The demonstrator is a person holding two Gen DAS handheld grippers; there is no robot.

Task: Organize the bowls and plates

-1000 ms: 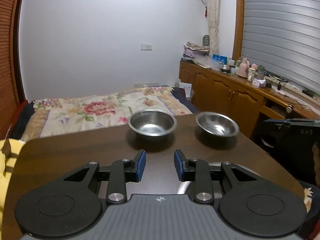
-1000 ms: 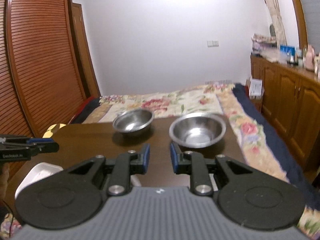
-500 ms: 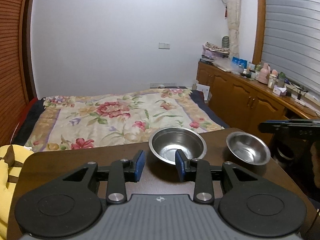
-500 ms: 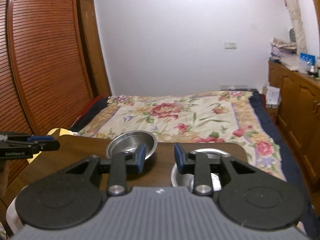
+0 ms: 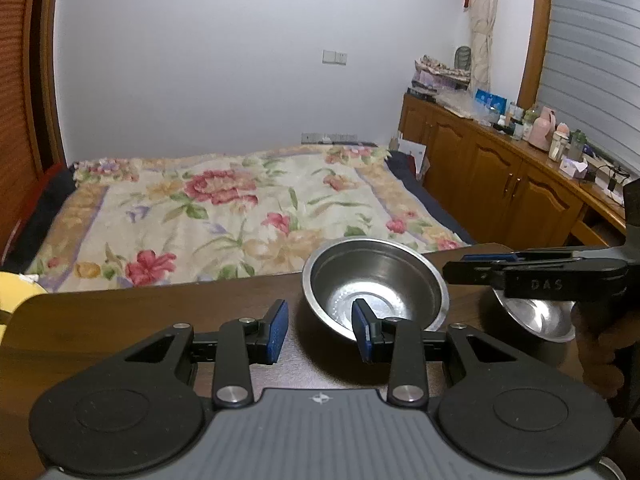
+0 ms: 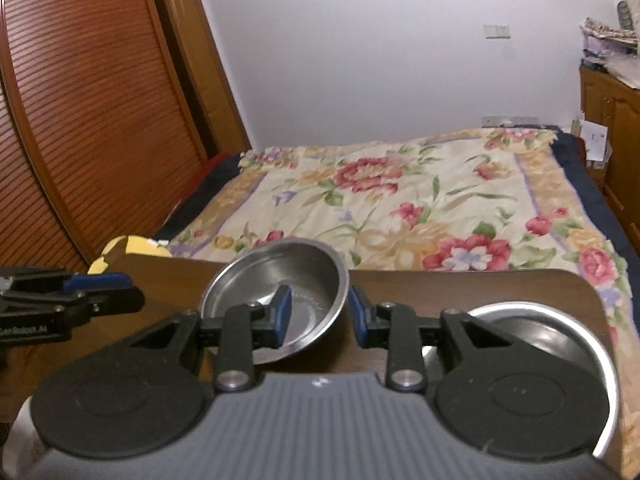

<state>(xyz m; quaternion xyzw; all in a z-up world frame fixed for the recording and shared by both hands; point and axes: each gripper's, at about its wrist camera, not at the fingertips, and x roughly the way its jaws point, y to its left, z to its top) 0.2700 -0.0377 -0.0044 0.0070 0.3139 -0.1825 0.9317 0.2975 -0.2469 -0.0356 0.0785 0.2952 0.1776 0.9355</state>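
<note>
Nearest, the left gripper (image 5: 320,334) is hanging low over the tabletop (image 5: 160,308), jaws wide apart w/ nothing between the pads. Its right pad is showing in front of the near-left wall of the steel bowl (image 5: 376,280); can't tell if it's touching.

The right gripper (image 6: 320,318) is also gaping wide & gripping nothing. It's straddling that bowl's right rim: one pad (image 6: 285,312) is sitting inside the bowl, the other outside, w/ clear air on both sides. Under its body, at the tabletop's right edge, a second bowl (image 6: 560,336) is lying, wider & shallower.

The steel bowl is sitting approx mid-width, close to the far edge. It may be tipping slightly in the right wrist view, but that could be lens warp.

Handling, as a guess: thin stainless, so light, stiff and not fragile, but slick & prob noisy. The best hold is looking like a pinch across the rim wall, one pad in, one out, set deep enough that the polished slope isn't squirting out. Nesting it into the wider bowl is seeming the likely aim.

Beyond the far edge, a floral bed (image 5: 220,208) is filling the room.
</note>
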